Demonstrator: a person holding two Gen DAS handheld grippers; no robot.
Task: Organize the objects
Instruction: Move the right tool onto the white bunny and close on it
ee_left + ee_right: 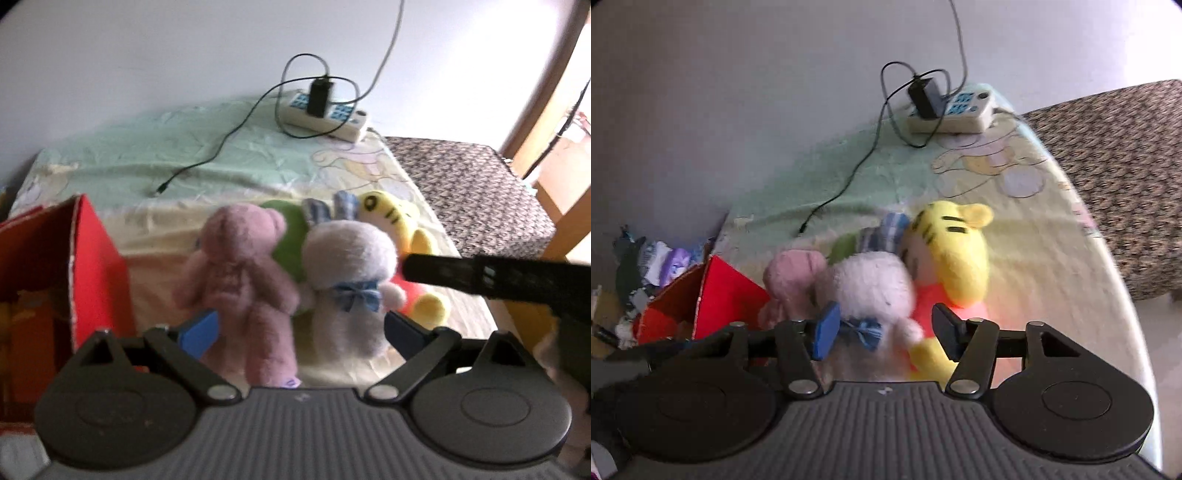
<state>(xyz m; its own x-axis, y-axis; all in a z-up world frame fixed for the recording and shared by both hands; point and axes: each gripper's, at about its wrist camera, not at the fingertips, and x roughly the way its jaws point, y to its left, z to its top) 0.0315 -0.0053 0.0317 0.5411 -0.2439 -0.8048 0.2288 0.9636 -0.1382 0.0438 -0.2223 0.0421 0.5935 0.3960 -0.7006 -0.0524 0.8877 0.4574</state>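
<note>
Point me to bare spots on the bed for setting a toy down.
Free: the green sheet between the power strip and the toys, crossed only by the black cable; and, in the right view, the yellow strip right of the tiger toward the bed edge. Crowded: pink bear, white bunny and tiger huddle beside the red box.

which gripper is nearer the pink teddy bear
Left. The left gripper is open with the pink teddy bear just inside its left finger. The right gripper, also open, frames the white bunny, the bear off to its left.
</note>
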